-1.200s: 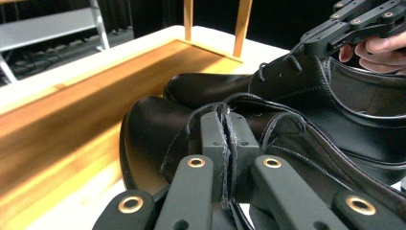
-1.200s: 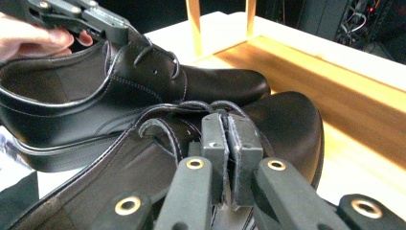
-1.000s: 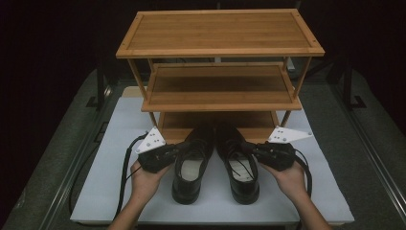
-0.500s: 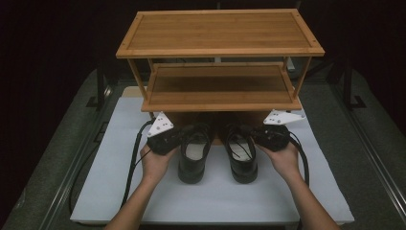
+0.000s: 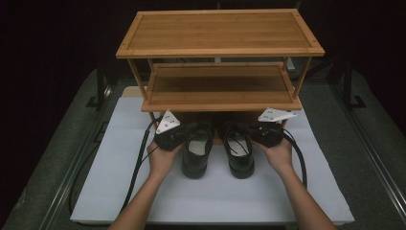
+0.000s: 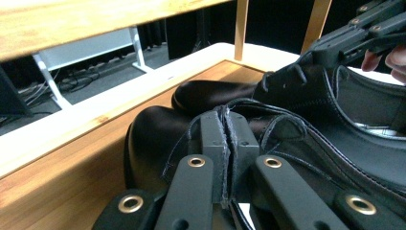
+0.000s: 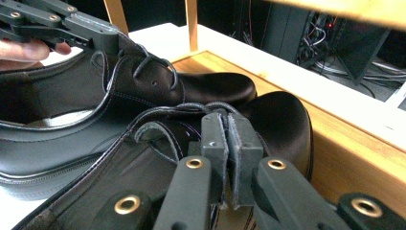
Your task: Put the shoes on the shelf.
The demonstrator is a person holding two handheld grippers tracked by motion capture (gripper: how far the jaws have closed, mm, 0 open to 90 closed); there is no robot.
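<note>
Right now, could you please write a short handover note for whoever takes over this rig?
Left tool: shut on the upper edge of the left black leather lace-up shoe.
Right tool: shut on the edge of the right black leather lace-up shoe.
Done: toes sit on the bottom shelf of the three-tier bamboo shoe rack; heels remain over the white table mat.
Left: push both fully in, release.

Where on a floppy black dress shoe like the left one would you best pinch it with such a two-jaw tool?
Probably at the thin upper edge beside the laces, coming from the outer side. On the left shoe that leather rim is a narrow flap that fits between flat pads, while the toe is rounded and bulky. The left gripper is shut on just that edge, as the right gripper is on the right shoe.
</note>
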